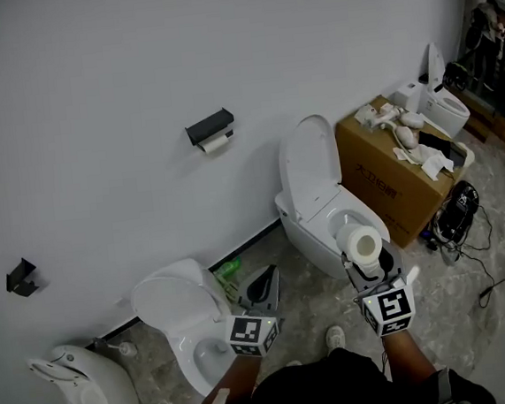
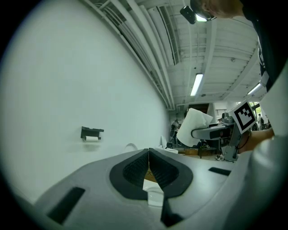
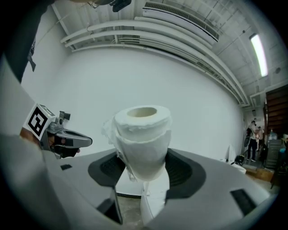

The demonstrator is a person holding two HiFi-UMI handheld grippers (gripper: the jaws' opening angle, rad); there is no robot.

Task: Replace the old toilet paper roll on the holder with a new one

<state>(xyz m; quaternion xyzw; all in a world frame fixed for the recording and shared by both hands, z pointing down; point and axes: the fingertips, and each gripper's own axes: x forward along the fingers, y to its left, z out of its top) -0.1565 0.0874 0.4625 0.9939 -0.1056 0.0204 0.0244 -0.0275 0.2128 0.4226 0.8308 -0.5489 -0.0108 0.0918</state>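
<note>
**New roll gripped on the right, old roll on the holder**

**Head view.** The black holder (image 1: 210, 128) is fixed to the white wall (image 1: 90, 79), and the old roll (image 1: 216, 143) hangs just under it. Below and to the right of the holder, the right gripper (image 1: 366, 261) carries the new roll (image 1: 363, 245) upright with its hollow core facing up, above an open toilet (image 1: 319, 203). The left gripper (image 1: 264, 283) is below the holder, over a second toilet (image 1: 179, 315). A cardboard box (image 1: 383, 175) stands far to the right of the holder. Both grippers are well apart from the holder. From this height it is hard to tell how the left one's tips stand.

**Left gripper view.** Here that is plain: the fingers (image 2: 135, 168) are clenched tip to tip with nothing between them. The holder appears small on the wall to the left of the tips, with the old roll thin beneath it. Off to the right of the holder, the new roll is seen side-on in the other gripper.

**Right gripper view.** The fingers (image 3: 186, 173) are grasping the new roll, one dark pad pressed against each side of its lower half. A ragged loose edge of paper trails down its left side, a detail only this view gives. The wall ahead is bare, so the holder shows only in the other two views. The left gripper pokes in at the left edge.
</note>
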